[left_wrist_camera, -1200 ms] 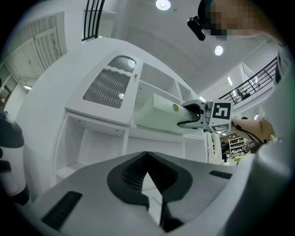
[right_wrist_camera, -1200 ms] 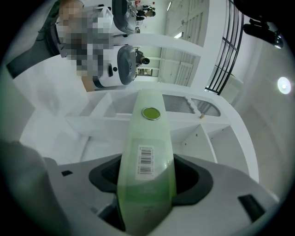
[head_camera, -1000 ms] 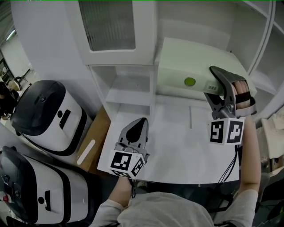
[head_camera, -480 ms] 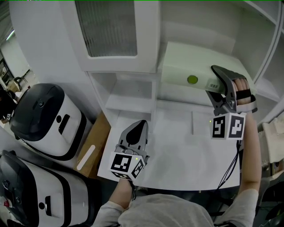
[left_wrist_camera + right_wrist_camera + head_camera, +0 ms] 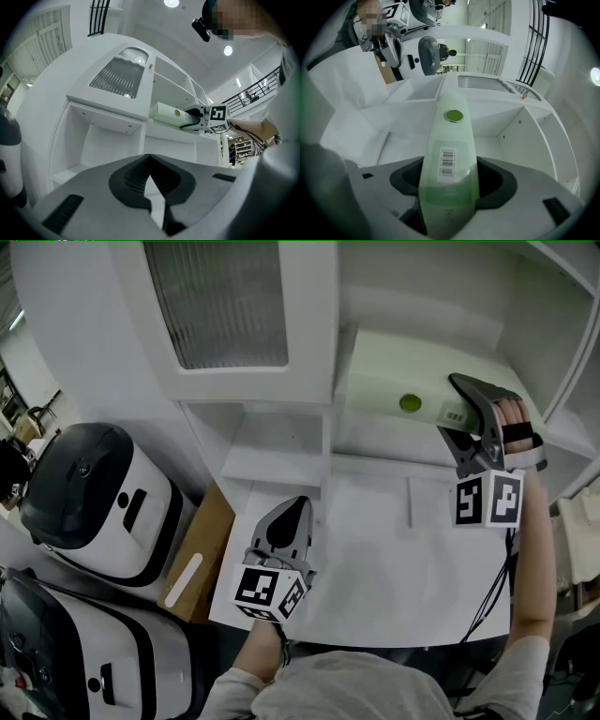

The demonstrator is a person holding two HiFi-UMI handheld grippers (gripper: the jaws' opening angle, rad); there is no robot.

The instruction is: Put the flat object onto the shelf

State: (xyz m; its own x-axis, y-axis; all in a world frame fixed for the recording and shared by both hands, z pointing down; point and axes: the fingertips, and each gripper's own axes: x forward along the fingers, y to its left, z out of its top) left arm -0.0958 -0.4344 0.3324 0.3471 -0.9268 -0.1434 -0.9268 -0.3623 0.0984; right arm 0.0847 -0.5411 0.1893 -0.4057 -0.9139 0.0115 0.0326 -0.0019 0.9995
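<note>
Grey plastic jaws of the left gripper [image 5: 294, 514] are resting together with nothing between them, hanging just above the white table [image 5: 375, 568]; this gripper is not taking part in the work. Further out, the right gripper [image 5: 466, 407] is clamping the near end of the pale green flat box [image 5: 450, 154], just below its barcode label [image 5: 447, 162]. The box is pointing away from the person, and its far end with the round green dot [image 5: 453, 116] is reaching toward the open compartment of the white shelf unit [image 5: 511, 126]; I cannot tell whether it is touching the board there. In my judgement, the box is being held by one end only, so the far end may be sagging. The box should go in level and straight, staying clear of the side wall; the jaws should be opening only when most of it is lying on the board.
</note>
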